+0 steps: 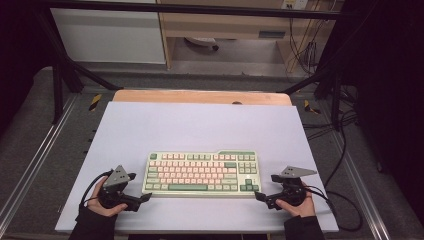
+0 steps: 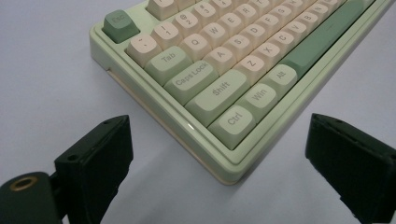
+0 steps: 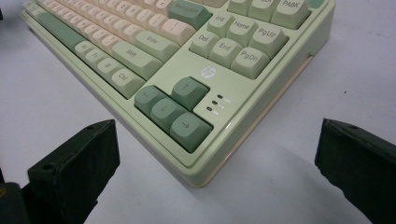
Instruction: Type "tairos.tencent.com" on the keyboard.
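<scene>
A pale green keyboard [image 1: 201,174] with pink and green keys lies flat on the white table top [image 1: 200,125], near its front edge. My left gripper [image 1: 145,197] sits at the keyboard's front left corner [image 2: 229,175], jaws wide apart, with nothing held. My right gripper [image 1: 258,196] is at the front right corner [image 3: 198,179], also open, its jaws standing either side of that corner without touching it. The Ctrl key [image 2: 233,119] and the arrow keys [image 3: 170,112] lie just ahead of the jaws.
The white top rests on a wooden table [image 1: 200,96] inside a black metal frame [image 1: 65,75]. Cables [image 1: 340,200] trail off the right side. Bare white surface stretches behind and beside the keyboard.
</scene>
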